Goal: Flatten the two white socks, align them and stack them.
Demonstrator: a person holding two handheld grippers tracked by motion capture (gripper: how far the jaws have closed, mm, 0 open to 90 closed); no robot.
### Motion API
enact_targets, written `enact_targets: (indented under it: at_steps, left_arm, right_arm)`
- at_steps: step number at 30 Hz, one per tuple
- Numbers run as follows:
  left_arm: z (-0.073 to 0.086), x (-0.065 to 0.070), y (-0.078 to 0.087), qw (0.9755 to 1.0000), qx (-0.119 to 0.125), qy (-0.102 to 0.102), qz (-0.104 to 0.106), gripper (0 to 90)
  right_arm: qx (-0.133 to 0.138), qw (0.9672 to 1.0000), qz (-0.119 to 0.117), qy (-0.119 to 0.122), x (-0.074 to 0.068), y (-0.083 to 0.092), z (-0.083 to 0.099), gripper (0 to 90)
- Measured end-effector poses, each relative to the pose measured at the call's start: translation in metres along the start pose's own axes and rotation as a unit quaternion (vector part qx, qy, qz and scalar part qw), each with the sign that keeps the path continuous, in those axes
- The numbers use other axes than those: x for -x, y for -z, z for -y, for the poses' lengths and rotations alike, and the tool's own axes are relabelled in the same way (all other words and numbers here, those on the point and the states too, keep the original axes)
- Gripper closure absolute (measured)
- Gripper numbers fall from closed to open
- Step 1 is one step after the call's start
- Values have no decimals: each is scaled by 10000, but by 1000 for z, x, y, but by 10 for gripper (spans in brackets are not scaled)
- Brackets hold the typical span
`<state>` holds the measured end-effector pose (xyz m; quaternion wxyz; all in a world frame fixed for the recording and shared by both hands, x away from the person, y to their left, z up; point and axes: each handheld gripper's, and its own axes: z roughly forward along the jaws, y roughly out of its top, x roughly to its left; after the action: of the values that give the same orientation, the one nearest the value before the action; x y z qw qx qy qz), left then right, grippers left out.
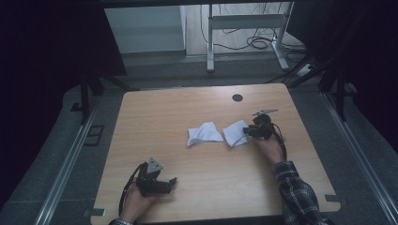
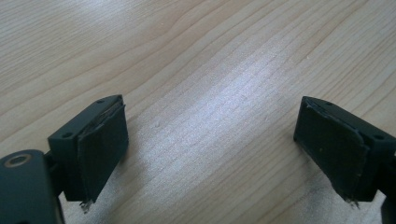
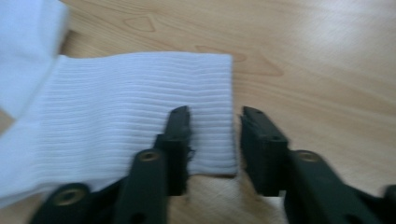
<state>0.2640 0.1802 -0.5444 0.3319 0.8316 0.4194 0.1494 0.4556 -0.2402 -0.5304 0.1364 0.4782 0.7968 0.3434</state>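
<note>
Nearest you, your left gripper point(image 1: 172, 180) rested idle on the table point(image 1: 211, 173), jaws spread wide over bare wood. Farther off, your right gripper point(image 3: 214, 122) straddled the edge of 1 white cloth point(image 3: 135, 112), partly parted, likely readying a pinch; the 2nd cloth point(image 1: 202, 133) lay beside.

Lab: curtained wooden table point(image 1: 206, 154), floor cables point(image 1: 253, 42)

High view dim, underexposed, dark at both sides; brighter floor patch at top. Left gripper view sharp, soft white glare streak on bench point(image 2: 243, 88) grain. Right gripper view motion-blurred, white cloth point(image 3: 135, 116) near blown out, fingers point(image 3: 180, 135) soft-edged.
</note>
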Motion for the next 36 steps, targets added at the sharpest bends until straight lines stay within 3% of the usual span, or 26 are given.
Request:
enact_targets:
  at_steps: [1, 3, 6, 10, 15, 18, 22, 28, 36]
  left_arm:
    - [0, 0, 0, 10000, 0, 0, -2, 98]
    - [0, 0, 0, 10000, 0, 0, 0, 98]
    - [0, 0, 0, 10000, -1, -1, 0, 98]
    - [0, 0, 0, 10000, -1, 0, 0, 98]
    - [0, 0, 0, 10000, 0, 19, -1, 98]
    - [0, 0, 0, 10000, 0, 22, -2, 98]
    - [0, 0, 0, 10000, 0, 21, -2, 98]
    - [0, 0, 0, 10000, 0, 19, -1, 98]
    - [0, 0, 0, 10000, -4, -10, -2, 98]
  right_arm:
    - [-27, 9999, -84, -124, 0, 1, 2, 774]
    - [-82, 9999, -71, -64, 0, 3, 3, 813]
    - [-172, 9997, -103, -104, -1, 6, 4, 829]
    - [-153, 9999, 24, 23, -2, 15, 7, 838]
    - [81, 9999, -129, 27, -2, 36, 0, 837]
    - [76, 9997, -228, 38, -5, 44, -4, 834]
    - [124, 9990, -354, 242, -20, 61, -15, 833]
    - [194, 9977, -496, 427, -34, 70, -25, 833]
    - [397, 9936, -833, 652, -62, 88, -41, 833]
